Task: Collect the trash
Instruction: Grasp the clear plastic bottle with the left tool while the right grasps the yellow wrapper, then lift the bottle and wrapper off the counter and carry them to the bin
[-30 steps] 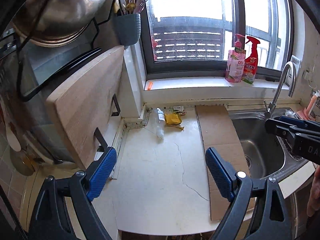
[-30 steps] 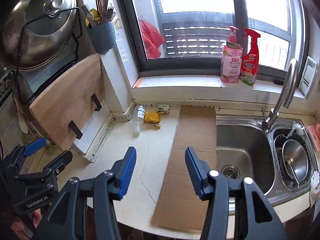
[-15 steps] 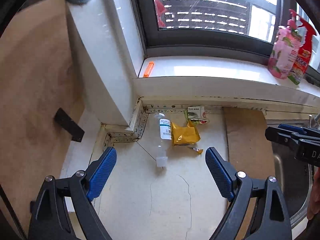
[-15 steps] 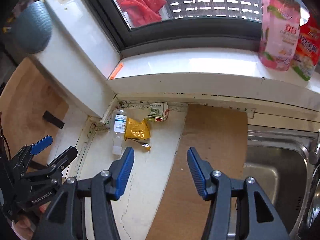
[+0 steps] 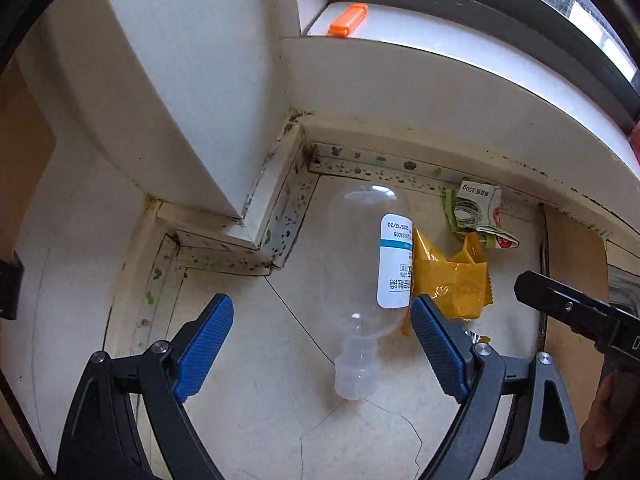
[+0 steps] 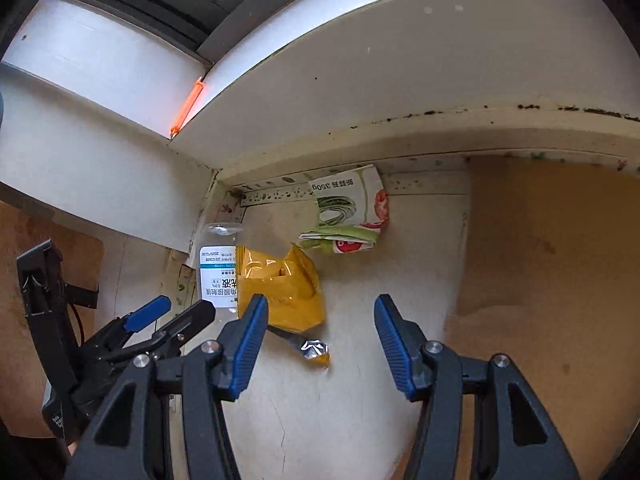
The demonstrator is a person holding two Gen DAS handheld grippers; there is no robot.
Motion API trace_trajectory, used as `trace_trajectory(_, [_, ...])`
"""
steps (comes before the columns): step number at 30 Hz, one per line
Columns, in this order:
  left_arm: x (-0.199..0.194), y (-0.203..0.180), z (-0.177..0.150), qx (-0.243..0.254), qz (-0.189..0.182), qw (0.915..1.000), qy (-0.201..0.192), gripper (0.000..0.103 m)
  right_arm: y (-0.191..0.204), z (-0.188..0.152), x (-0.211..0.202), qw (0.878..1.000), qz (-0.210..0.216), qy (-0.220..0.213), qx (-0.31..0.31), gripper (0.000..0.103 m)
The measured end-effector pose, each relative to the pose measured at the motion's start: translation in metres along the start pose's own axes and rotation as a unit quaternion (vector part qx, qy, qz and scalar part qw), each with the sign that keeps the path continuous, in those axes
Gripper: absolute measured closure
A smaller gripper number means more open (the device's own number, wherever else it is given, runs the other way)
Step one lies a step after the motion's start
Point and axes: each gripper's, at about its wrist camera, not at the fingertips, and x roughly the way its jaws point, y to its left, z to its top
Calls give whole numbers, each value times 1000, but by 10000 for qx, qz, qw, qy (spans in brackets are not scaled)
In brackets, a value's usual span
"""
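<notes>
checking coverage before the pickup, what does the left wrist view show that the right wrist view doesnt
Left wrist only: the clear bottle's neck and cap, lying between the open jaws of the left hand-held gripper.
Right wrist only: the small torn foil scrap before the open right hand-held gripper, and a broad stretch of cardboard.
Both: the bottle, the yellow wrapper, the green printed packet, the orange clip on the sill, the cracked countertop.

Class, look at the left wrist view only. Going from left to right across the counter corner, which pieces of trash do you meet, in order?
Clear plastic bottle → yellow wrapper → green and white packet.
</notes>
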Motion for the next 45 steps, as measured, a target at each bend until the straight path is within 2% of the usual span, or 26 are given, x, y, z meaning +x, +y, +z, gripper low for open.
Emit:
trace_trajectory(6, [21,-3,-2,-38,-116,9999,108,14,2,4,17,9997,213,85,59,47])
trace_trajectory(9, [29,-3,-3,-53,-140,9998,149,14,7,6,27,9997,189,139,-55,47])
trace_trajectory(18, [55,8,-6,-277,-387,9983,328,44,16,5,43,9989,201,110,-402,47])
trace_trajectory(19, [57,9,-7,-290,-400,9982,339,50,18,5,43,9987,176,109,-473,48])
trace_trajectory(20, [59,10,-9,-307,-411,9981,336,50,20,4,44,9984,127,89,-553,52])
trace_trajectory(21, [59,11,-10,-317,-406,9982,313,50,24,3,44,9977,134,68,-660,62])
trace_trajectory(23, [60,12,-16,-321,-370,9984,291,50,30,1,44,9963,76,52,-851,74])
trace_trajectory(26, [57,10,-23,-286,-297,9989,245,51,38,-4,40,9942,-112,-42,-1072,80])
trace_trajectory(31, [41,7,-39,-193,-302,9992,198,51,39,-17,24,9946,-146,-89,-1019,84])
trace_trajectory(36, [10,3,-65,6,-362,9993,57,51,41,-42,-6,9955,-53,-215,-926,84])
trace_trajectory(45, [-80,4,-133,408,-609,9971,-205,51,64,-125,-77,9943,-3,-590,-886,85])
